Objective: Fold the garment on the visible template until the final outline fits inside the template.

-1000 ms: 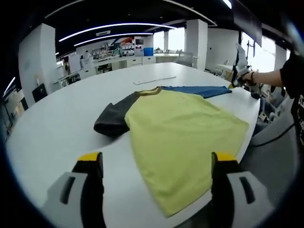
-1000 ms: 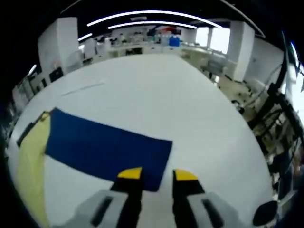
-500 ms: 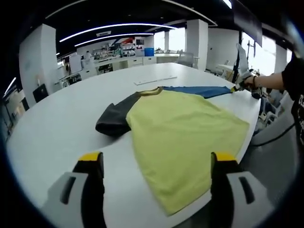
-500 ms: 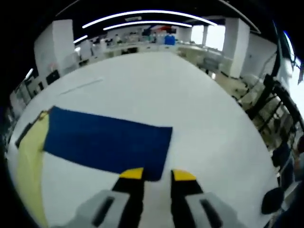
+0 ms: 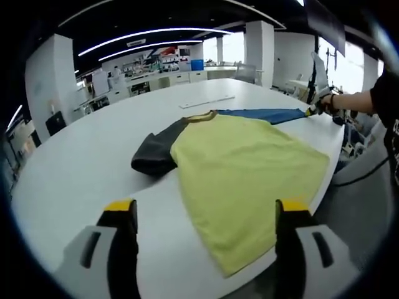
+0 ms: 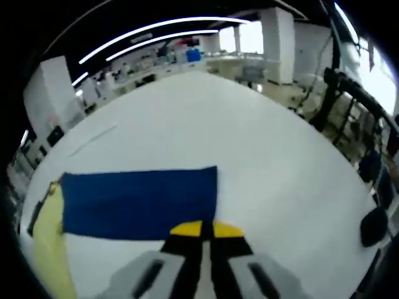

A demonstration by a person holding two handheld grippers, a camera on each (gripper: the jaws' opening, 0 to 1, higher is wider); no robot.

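A T-shirt lies flat on the white table (image 5: 75, 162), with a yellow body (image 5: 249, 168), a dark grey sleeve (image 5: 156, 152) and a blue sleeve (image 5: 265, 115). My left gripper (image 5: 204, 210) stands open above the near table edge, short of the shirt's hem, holding nothing. In the right gripper view the blue sleeve (image 6: 137, 202) stretches out to the left and the yellow body (image 6: 50, 261) shows at the lower left. My right gripper (image 6: 206, 228) is shut on the near corner of the sleeve's cuff. In the left gripper view the right gripper (image 5: 319, 104) shows at the sleeve's far end, in a person's hand (image 5: 341, 103).
A thin pale strip (image 5: 206, 101) lies on the table beyond the collar, and the strip (image 6: 92, 138) shows again past the sleeve. Black stands (image 6: 330, 93) and a round dark object (image 6: 374, 225) sit off the table's right edge. Benches line the far wall.
My right gripper's jaws have shut on the blue sleeve's cuff corner; a second ago they stood open around it. The left gripper has stayed open and nearly still.
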